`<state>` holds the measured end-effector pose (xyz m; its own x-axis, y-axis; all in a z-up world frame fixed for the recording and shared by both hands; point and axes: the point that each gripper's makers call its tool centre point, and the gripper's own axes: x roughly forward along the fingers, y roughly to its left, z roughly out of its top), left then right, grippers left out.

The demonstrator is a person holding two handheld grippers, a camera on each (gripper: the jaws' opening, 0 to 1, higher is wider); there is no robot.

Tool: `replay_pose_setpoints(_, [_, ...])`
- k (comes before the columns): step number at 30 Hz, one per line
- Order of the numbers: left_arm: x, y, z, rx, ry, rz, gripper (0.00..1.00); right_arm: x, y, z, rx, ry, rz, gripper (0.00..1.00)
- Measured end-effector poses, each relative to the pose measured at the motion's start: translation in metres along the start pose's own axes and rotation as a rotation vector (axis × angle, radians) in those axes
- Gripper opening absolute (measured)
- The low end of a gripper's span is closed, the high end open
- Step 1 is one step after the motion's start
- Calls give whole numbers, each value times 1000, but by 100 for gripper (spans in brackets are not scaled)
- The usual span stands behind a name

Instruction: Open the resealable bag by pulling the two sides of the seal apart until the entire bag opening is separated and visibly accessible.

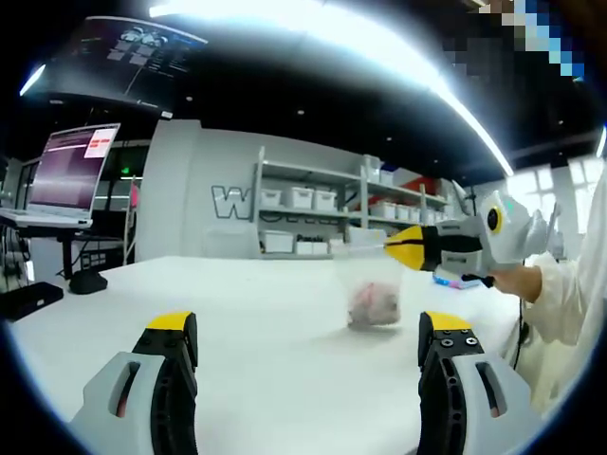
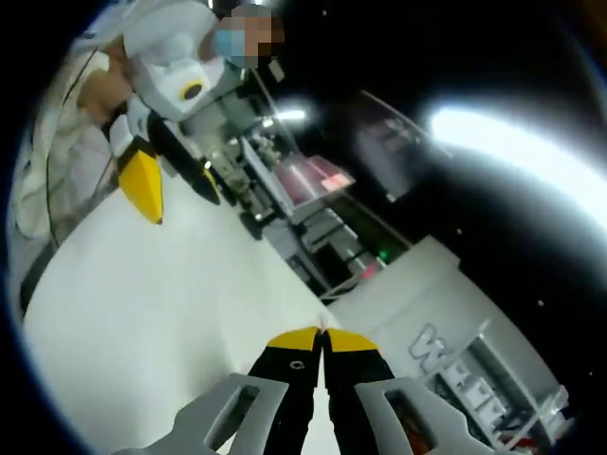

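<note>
White table (image 1: pixel 237 313) bears a clear bag (image 1: pixel 372 296) pinched by the right gripper (image 1: pixel 391 246); left gripper (image 1: pixel 308 334) jaws wide.

White table (image 1: pixel 285 313) up front, laptop (image 1: pixel 71 171) on stand at 9 o'clock, grey wall (image 1: pixel 204 194) w/ white lettering behind, shelving (image 1: pixel 327 213) w/ white bins at 1 o'clock, bright ceiling strip light (image 1: pixel 379 47) at 12, dark ceiling.
</note>
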<state>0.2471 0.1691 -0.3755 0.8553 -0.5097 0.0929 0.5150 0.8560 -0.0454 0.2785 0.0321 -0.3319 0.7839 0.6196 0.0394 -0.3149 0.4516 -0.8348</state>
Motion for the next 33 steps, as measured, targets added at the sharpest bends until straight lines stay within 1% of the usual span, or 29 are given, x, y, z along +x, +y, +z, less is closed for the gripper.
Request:
replay_pose_setpoints(18, [-2, -1, -4, -5, 7, -2, 94, -8, 32, 13, 55, -30, 58, 0])
replay_pose_setpoints(25, [-3, 2, -7, -15, 9, 3, 94, -12, 45, 11, 85, -21, 79, 0])
replay_pose_setpoints(33, [-4, 0, -9, -29, 12, -9, 92, -17, 62, 11, 124, -8, 106, 0])
